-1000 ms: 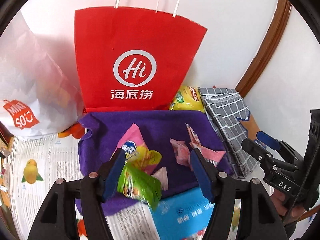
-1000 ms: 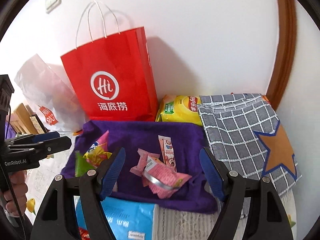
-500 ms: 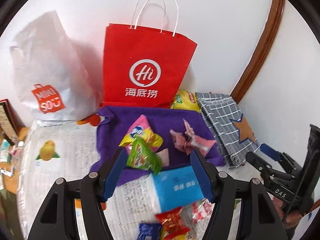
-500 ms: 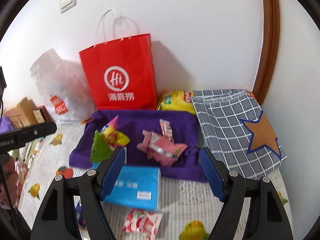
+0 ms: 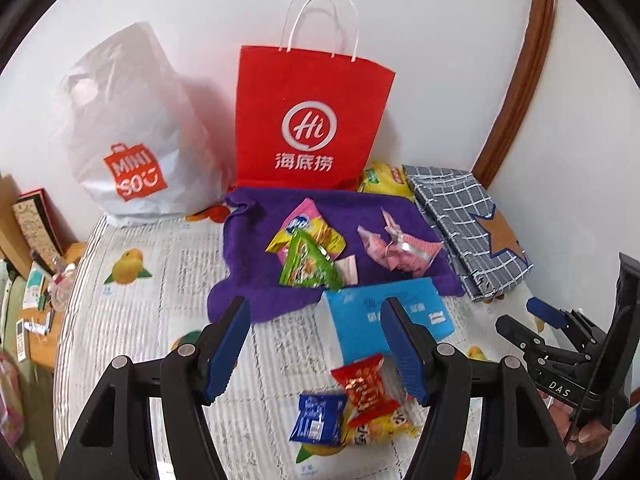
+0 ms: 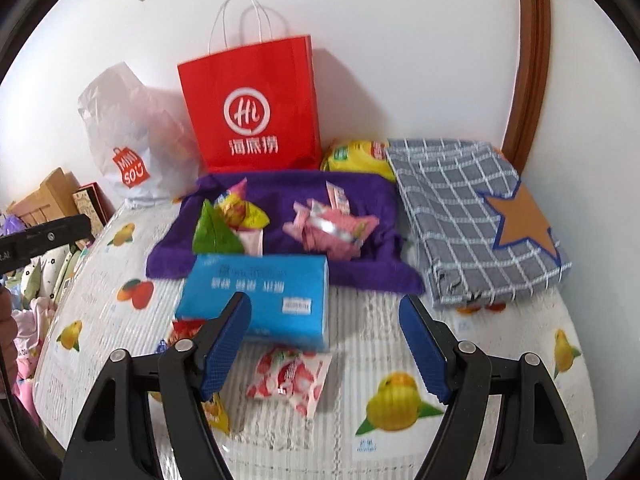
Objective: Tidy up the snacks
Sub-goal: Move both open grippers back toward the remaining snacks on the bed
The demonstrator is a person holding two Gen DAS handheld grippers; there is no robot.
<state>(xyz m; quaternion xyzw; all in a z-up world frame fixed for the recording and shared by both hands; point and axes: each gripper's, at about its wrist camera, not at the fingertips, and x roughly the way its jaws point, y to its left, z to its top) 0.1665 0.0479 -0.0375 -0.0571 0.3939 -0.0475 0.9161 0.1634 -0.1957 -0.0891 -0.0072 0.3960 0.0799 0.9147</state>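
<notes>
Both tongs, left gripper and right gripper, hover spread and empty, red snack and strawberry packet between their fingers for picking

Red paper shopping bag and white plastic Miniso bag against the wall, folded grey checked cloth alongside.

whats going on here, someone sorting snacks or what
A person holds a pair of tongs in each hand over a fruit-print table. The left tongs and right tongs are both open and hold nothing. Several snack packets, pink ones and a green one, lie on a purple cloth. A red snack, a blue one and a strawberry-print one lie loose near a blue tissue pack.
</notes>
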